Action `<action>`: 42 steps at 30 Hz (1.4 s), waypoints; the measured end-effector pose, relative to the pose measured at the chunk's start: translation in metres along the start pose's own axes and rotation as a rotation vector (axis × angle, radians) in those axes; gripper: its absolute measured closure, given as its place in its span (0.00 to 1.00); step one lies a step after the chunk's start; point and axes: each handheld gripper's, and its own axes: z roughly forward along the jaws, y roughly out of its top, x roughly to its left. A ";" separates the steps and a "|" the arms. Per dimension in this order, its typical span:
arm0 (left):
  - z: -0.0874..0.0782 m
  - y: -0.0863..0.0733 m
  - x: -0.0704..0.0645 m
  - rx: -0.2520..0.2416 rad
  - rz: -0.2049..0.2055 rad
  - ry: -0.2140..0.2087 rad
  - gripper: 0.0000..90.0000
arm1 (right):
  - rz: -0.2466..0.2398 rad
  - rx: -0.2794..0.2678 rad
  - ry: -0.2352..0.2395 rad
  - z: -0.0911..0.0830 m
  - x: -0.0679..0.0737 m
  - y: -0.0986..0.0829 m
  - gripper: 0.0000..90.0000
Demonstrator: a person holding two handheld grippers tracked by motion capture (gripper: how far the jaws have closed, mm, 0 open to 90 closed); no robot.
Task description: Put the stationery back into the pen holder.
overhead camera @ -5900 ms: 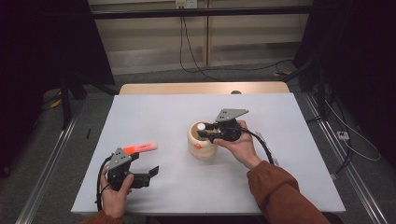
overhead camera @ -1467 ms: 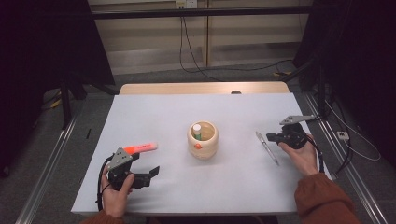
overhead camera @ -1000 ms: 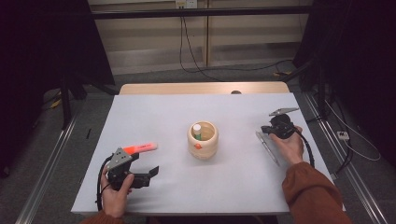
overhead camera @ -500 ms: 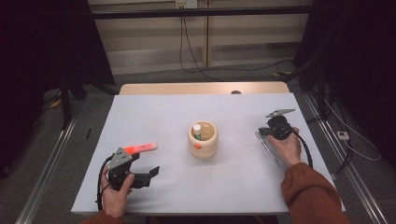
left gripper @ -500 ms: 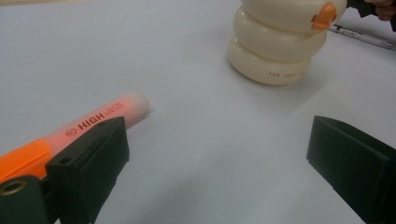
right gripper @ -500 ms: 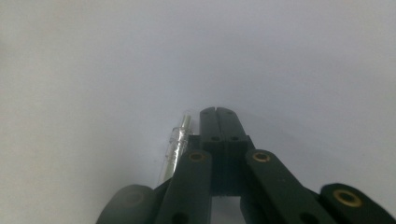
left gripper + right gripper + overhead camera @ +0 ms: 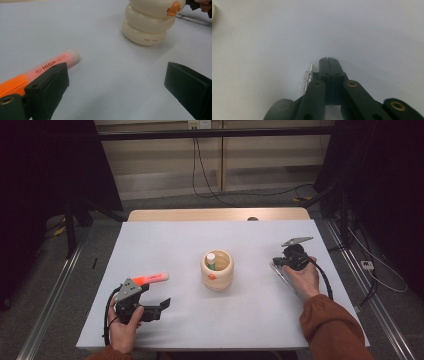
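Note:
A cream duck-faced pot point(image 7: 217, 270) stands mid-table and holds a green stick with a white cap point(image 7: 211, 260). An orange highlighter point(image 7: 150, 279) lies to its left. My left gripper point(image 7: 152, 296) rests just in front of the highlighter, open. In the left gripper view, the highlighter point(image 7: 47, 68) runs behind the left jaw of that gripper point(image 7: 117, 82), and the pot point(image 7: 150, 22) stands ahead. My right gripper point(image 7: 276, 262) is at the right, jaws shut together. A clear pen point(image 7: 279, 272) lies on the table against it. The pen's tip point(image 7: 308, 76) shows beside the shut right gripper point(image 7: 328, 60), not between its jaws.
The white table top point(image 7: 165, 245) has a wooden strip point(image 7: 215, 214) along its far edge. Cables trail from both grippers, and more run across the floor beyond. Dark stands flank the table on both sides.
The right gripper left the pot, swung out to the right, then drifted back left to the clear pen. The left gripper and highlighter have not moved.

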 end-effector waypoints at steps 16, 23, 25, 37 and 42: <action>0.000 0.000 0.000 -0.001 0.000 0.000 0.06 | -0.045 0.006 0.087 0.005 0.020 0.005 1.00; 0.000 0.000 0.000 0.000 0.000 0.000 0.06 | -0.064 0.015 0.121 0.006 0.025 0.007 1.00; 0.000 0.000 0.000 0.001 0.001 -0.001 0.06 | -0.074 0.018 0.123 0.006 0.026 0.007 1.00; -0.001 0.000 0.000 -0.005 -0.004 0.001 0.06 | -0.023 -0.067 0.149 -0.026 0.005 0.005 0.91; -0.001 0.000 0.000 -0.001 -0.002 0.000 0.06 | -0.021 -0.088 0.153 -0.048 0.002 -0.003 0.75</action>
